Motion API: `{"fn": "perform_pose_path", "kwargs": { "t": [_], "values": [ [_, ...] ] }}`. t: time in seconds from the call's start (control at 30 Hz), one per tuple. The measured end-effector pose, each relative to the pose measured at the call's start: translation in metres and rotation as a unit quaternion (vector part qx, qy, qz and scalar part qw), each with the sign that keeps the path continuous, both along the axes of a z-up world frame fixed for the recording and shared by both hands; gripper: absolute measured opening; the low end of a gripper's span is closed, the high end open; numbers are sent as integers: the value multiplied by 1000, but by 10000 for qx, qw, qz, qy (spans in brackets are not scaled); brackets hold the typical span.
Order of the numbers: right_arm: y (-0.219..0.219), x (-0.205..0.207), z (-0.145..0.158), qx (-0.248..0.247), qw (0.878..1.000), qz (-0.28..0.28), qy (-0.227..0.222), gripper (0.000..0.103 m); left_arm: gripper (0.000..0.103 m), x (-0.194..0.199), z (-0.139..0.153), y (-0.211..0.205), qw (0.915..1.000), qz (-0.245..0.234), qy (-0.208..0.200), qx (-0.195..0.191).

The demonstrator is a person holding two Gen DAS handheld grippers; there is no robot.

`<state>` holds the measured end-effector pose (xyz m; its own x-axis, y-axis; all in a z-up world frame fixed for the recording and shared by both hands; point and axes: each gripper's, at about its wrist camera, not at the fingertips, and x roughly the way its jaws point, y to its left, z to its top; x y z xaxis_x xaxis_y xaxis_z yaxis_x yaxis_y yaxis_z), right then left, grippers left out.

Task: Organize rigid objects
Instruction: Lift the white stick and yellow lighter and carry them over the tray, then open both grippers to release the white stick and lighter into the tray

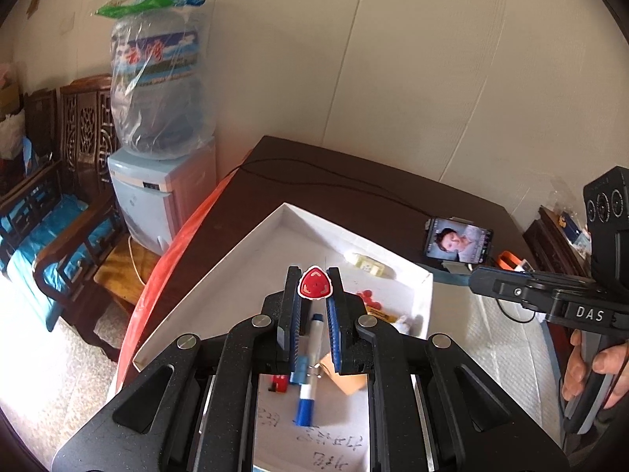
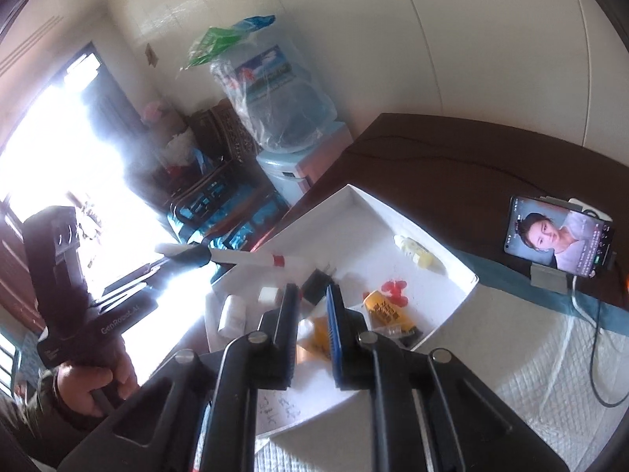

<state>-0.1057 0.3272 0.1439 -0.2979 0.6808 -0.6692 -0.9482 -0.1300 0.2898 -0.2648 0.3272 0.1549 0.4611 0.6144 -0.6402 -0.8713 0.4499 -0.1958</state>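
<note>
The left tool (image 1: 314,281) was clamped on a white stick (image 2: 236,258) with a red band, seen end-on in the left wrist view as a red three-cornered cap (image 1: 314,284) between the fingertips. In the right wrist view the stick ran level, held above the near-left edge of the white tray (image 2: 452,251), with the person's left hand (image 2: 84,383) on the handle.

The right tool (image 2: 310,295) stood with its fingers apart and nothing between them, poised over the tray's near end (the right hand (image 1: 593,369) gripped its handle).

The tray sat on a dark surface (image 1: 354,181). In it lay:
- a pale yellow bottle (image 2: 414,251), toward the far side;
- a cluster of small red pieces (image 2: 395,289);
- a yellow tube (image 2: 387,310) with a black end;
- a small black plug (image 2: 316,285);
- a white bottle (image 2: 232,314) and a small white block (image 2: 268,295), near the left edge;
- a blue and white marker (image 1: 308,373), directly below the left tool.

A phone (image 2: 558,236) stood propped on the surface, well apart to the right of the tray, its screen lit.
</note>
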Motion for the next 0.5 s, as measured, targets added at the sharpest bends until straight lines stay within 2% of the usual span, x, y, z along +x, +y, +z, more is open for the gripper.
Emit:
{"fn": "perform_pose_path", "kwargs": {
  "t": [0.17,0.2,0.27,0.3,0.33,0.37,0.4,0.5],
  "values": [
    [1,5,-8,-81,9998,-102,132,13,11,9,-24,21,9988,-4,161,-462],
    [-1,6,-11,-115,9997,-137,187,13,15,12,-30,25,9982,23,210,-568],
    [-4,8,-14,-164,9995,-159,229,17,47,20,-40,32,9965,64,424,-718],
    [-8,8,-17,-197,9995,-192,163,25,91,23,-45,33,9959,111,511,-734],
    [-11,7,-19,-205,9995,-224,93,51,103,25,-49,33,9959,133,545,-713],
    [-14,7,-20,-199,9995,-240,30,80,103,28,-53,32,9960,126,595,-658],
    [-20,6,-22,-176,9995,-247,-42,88,103,30,-56,31,9953,152,709,-635],
    [-30,6,-24,-198,9991,-315,-219,91,103,32,-61,30,9942,196,841,-633]
  ]
}}
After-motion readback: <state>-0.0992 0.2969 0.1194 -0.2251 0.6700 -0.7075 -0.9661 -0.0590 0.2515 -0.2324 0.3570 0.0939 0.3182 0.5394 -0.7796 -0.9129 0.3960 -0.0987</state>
